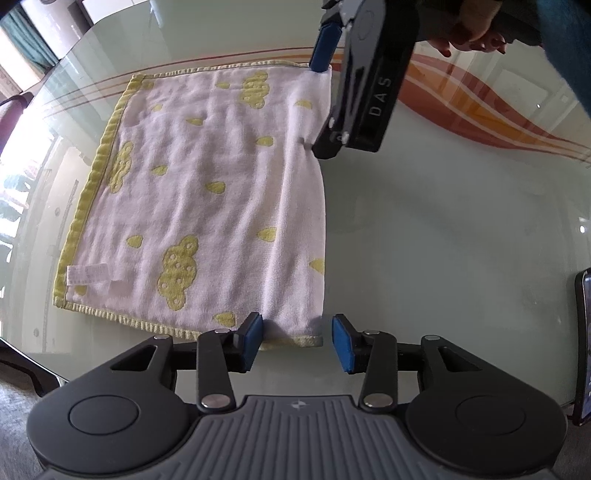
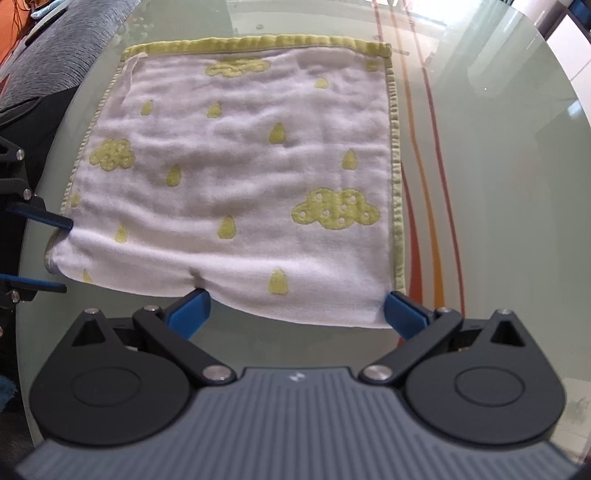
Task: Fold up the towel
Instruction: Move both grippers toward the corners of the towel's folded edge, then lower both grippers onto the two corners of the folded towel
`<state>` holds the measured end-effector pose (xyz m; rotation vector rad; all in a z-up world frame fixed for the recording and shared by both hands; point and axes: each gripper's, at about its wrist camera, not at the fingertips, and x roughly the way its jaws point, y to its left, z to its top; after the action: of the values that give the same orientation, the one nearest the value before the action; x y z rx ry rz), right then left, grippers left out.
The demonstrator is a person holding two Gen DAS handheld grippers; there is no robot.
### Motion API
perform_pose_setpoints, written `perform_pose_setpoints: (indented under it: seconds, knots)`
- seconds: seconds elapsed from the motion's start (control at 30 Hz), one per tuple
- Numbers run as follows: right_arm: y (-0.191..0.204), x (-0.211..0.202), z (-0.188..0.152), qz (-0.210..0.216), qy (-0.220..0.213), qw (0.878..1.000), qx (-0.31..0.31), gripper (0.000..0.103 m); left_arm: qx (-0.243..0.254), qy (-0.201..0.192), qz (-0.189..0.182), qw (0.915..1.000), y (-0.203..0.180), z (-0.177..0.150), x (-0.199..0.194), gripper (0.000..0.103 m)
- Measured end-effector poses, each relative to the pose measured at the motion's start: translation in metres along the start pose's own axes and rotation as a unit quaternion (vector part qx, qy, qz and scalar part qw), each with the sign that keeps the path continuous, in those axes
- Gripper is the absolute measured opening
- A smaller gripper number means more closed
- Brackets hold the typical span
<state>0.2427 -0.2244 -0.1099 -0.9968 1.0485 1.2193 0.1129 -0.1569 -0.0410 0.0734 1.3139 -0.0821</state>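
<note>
A white towel (image 1: 207,192) with yellow-green clouds, drops and a yellow-green border lies flat on the glass table (image 1: 443,240), with its borderless edge on the right. My left gripper (image 1: 298,341) is open, with the towel's near right corner between its blue pads (image 1: 253,341); the right pad stands clear of the cloth. My right gripper (image 2: 297,314) is wide open and straddles the borderless edge of the towel (image 2: 240,166). In the left wrist view the right gripper (image 1: 320,107) stands over the far right corner. In the right wrist view the left gripper (image 2: 59,254) is at the left corner.
The glass table (image 2: 498,184) carries orange and red curved stripes (image 1: 480,110). A dark phone (image 1: 583,347) stands at the right edge. A person's hand (image 1: 476,33) holds the right gripper. A grey sofa (image 2: 55,48) lies beyond the table edge.
</note>
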Motion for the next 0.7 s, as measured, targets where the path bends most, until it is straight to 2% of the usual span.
perform_pose_setpoints:
  seconds: [0.13, 0.2, 0.43, 0.57, 0.7]
  knots:
    - [0.000, -0.001, -0.006, 0.002, -0.002, 1.000, -0.016, 0.099, -0.023, -0.001, -0.015, 0.9996, 0.007, 0.000, 0.000, 0.043]
    - [0.000, -0.009, -0.009, -0.001, -0.006, 1.000, -0.019, 0.081, -0.023, -0.002, -0.018, 0.9996, 0.009, -0.001, 0.001, 0.043]
    - [-0.002, -0.075, -0.017, -0.016, -0.061, 0.998, -0.008, 0.082, -0.010, -0.006, -0.017, 0.9998, 0.009, -0.004, 0.002, 0.044]
    - [-0.004, -0.083, -0.011, -0.027, -0.053, 0.998, -0.001, 0.082, -0.012, -0.008, -0.020, 0.9997, 0.010, -0.004, 0.002, 0.045]
    - [-0.005, -0.073, -0.013, -0.027, -0.040, 0.999, 0.000, 0.081, -0.019, -0.010, -0.025, 0.9995, 0.012, -0.004, 0.001, 0.046]
